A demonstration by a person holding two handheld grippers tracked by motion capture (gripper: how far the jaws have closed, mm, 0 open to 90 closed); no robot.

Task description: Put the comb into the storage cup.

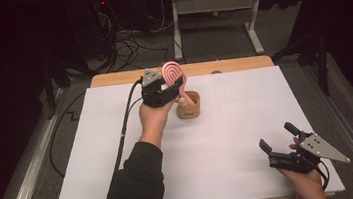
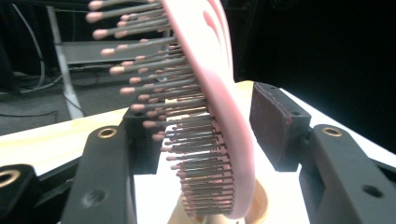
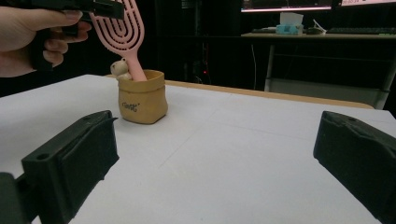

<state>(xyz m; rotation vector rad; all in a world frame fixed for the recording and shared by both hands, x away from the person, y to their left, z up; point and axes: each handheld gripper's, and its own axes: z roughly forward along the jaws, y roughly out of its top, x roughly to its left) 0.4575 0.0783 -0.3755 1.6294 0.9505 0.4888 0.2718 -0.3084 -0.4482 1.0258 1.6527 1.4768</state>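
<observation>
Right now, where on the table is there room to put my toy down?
The white sheet is bare between the cup and the right gripper, and also right of the cup up to the far edge. It is crowded only at the cup, where the left gripper sits around the brush standing in it.

High view looks down from six o'clock; both gripper views sit low — left nearest, right farther — sharing the hairbrush [image 1: 175, 74] and tan pot [image 3: 141, 97].
</observation>
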